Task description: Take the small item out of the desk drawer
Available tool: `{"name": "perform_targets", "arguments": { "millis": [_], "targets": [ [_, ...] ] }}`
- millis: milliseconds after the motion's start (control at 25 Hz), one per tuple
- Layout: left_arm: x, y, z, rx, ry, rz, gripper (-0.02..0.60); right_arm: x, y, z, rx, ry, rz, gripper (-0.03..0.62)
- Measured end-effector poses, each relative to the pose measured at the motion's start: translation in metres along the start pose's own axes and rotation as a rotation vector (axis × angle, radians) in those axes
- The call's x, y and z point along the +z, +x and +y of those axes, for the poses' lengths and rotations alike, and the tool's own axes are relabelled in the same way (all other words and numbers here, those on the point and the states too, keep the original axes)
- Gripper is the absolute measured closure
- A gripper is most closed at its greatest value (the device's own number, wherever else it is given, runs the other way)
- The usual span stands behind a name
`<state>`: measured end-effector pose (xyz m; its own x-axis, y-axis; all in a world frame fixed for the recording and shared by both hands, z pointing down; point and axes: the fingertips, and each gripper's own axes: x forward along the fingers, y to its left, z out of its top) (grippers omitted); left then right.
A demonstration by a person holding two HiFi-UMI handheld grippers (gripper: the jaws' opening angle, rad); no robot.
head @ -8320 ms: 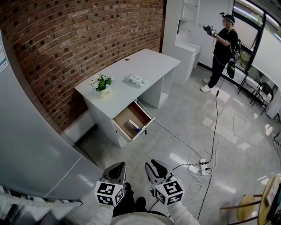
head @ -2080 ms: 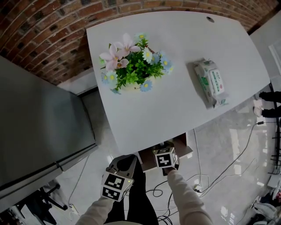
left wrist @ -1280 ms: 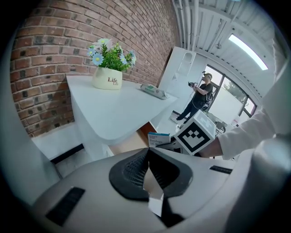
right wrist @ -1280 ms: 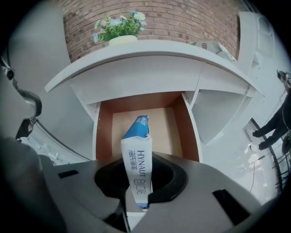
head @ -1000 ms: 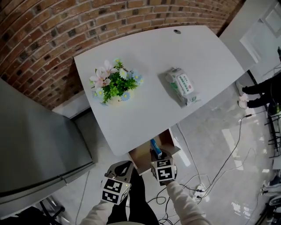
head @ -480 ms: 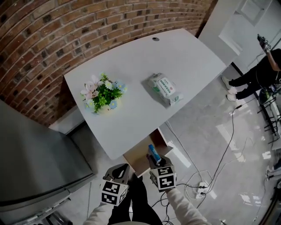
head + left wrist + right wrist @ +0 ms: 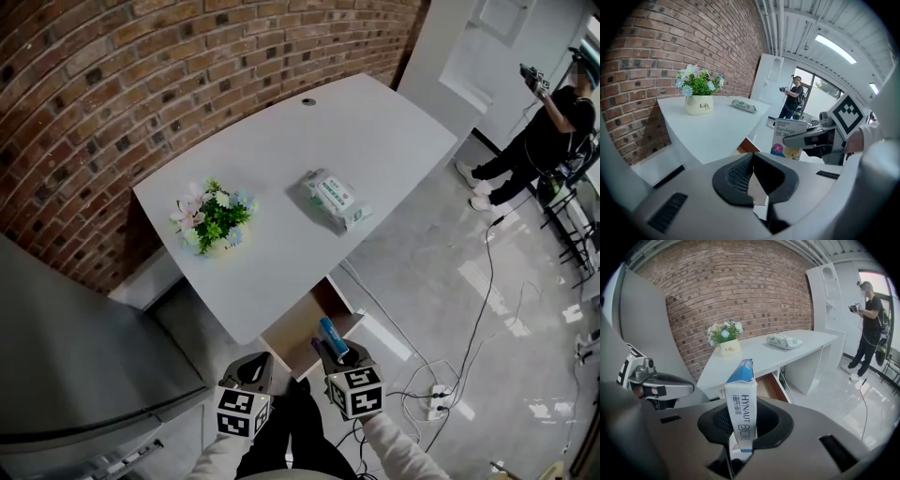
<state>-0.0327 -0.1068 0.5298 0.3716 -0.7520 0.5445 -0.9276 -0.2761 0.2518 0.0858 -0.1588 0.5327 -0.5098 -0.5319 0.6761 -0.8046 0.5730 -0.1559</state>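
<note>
A small white and blue bandage box (image 7: 740, 404) stands upright between the pads of my right gripper (image 7: 743, 423), which is shut on it. From the head camera the box (image 7: 332, 337) sticks out of the right gripper (image 7: 330, 352) just above the front of the open wooden drawer (image 7: 298, 330) under the white desk (image 7: 281, 150). My left gripper (image 7: 255, 367) hangs beside it to the left, jaws closed together on nothing (image 7: 754, 177). The left gripper view shows the box (image 7: 790, 138) from the side.
On the desk stand a flower pot (image 7: 211, 217) and a pack of wipes (image 7: 333, 199). A grey cabinet (image 7: 75, 356) fills the left. A brick wall runs behind. A power strip (image 7: 433, 401) and cables lie on the floor; a person (image 7: 548, 122) stands far right.
The right gripper has risen with the box, up and out of the drawer. The left gripper rose a little. The head view has pulled back, so the desk looks smaller.
</note>
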Motion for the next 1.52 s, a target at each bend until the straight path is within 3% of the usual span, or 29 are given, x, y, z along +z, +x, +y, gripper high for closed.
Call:
{"name": "perform_targets", "arguments": {
  "millis": [840,1520],
  "targets": [
    [0.022,-0.026,-0.016,-0.044,0.053,-0.053,0.563,0.019,-0.08,0.027,-0.029,0.053,-0.146,0.503],
    [0.041,-0.038,-0.014,-0.042,0.073,-0.101,0.563,0.028,-0.105,0.04,-0.051,0.021,-0.209,0.513]
  ]
}}
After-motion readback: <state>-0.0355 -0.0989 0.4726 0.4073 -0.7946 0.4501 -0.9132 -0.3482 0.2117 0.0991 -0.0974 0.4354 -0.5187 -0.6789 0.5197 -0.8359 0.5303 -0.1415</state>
